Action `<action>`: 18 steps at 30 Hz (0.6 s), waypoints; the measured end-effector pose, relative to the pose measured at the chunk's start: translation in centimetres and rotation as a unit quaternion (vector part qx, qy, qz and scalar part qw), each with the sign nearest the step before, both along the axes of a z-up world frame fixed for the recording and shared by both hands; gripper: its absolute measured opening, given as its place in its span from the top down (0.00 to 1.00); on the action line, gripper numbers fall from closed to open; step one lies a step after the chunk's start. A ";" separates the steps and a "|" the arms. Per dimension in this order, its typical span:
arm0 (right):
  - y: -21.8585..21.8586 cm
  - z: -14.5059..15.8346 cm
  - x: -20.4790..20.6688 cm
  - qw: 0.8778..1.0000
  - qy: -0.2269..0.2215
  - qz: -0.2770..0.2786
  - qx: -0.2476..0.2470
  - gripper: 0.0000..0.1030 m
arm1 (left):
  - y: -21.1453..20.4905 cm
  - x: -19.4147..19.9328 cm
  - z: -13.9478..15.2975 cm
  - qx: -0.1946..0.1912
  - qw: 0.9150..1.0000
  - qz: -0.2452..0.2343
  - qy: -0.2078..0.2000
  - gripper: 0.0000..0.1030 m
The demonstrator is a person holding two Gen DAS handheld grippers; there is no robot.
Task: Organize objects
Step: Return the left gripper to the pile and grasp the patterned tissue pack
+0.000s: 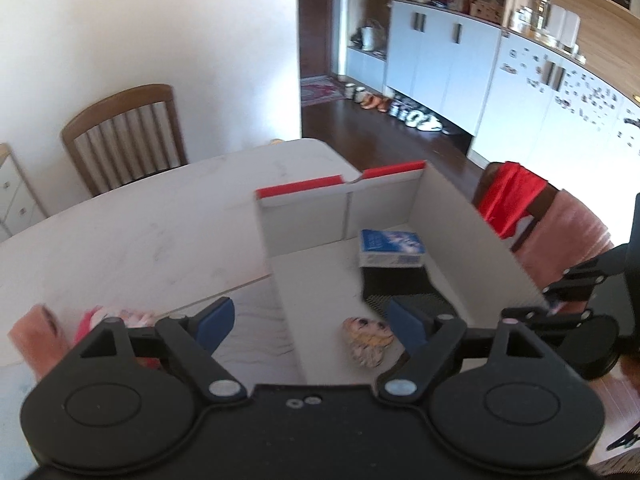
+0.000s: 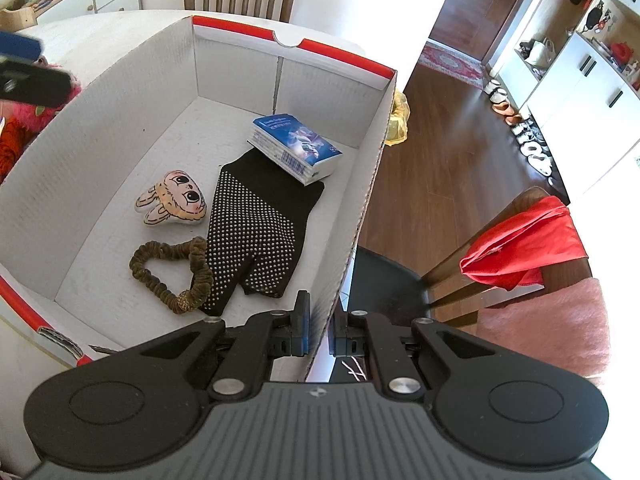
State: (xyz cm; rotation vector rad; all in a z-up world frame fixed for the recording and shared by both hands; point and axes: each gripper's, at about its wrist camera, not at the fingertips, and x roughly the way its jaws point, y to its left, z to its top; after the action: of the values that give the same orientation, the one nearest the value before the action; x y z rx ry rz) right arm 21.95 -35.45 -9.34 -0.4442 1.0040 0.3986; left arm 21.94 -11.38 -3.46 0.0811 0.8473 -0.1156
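Your right gripper is pinched onto the near right wall of the open white corrugated cardboard box with red-trimmed rim, one blue-padded finger inside the wall and one outside it. The box sits on the pale marble-patterned table, its right side at the table's edge above the dark wood floor. Inside, on the box floor, lies a black knitted glove covered in small pale grip dots, flat, fingers toward you. A small thick paperback with a blue illustrated cover rests on the glove's cuff, tilted. Left of the glove sits a little cushion shaped like a cartoon rabbit face, peach with big dark eyes, and nearer you an olive-brown velvet scrunchie band touches the glove's edge. Your left gripper hangs open and empty over the box's left wall, its blue pads well apart. Pink and red plush things lie on the table outside the box, blurred.
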 end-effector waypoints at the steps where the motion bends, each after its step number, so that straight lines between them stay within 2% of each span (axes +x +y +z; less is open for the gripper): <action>1: 0.0 0.0 0.0 1.000 0.000 0.000 0.000 0.92 | 0.4 -0.4 -0.1 0.001 1.000 0.005 -0.001 0.18; 7: 0.0 -0.1 0.0 1.000 0.000 0.001 -0.002 0.92 | 3.0 -2.0 -1.1 0.000 0.999 0.054 0.001 0.14; 14: -0.1 -0.1 -0.1 1.000 0.000 0.002 -0.004 0.91 | 6.1 -3.6 -1.9 0.002 0.994 0.110 -0.002 0.03; 18: -0.1 -0.1 -0.1 1.000 0.001 0.002 -0.004 0.91 | 7.7 -4.4 -2.6 0.006 0.990 0.139 0.001 0.02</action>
State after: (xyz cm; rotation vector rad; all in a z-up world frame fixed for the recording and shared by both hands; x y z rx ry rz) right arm 21.85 -35.51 -9.41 -0.4524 1.0063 0.3993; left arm 17.52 -3.73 -6.02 -0.0254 0.8538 0.1513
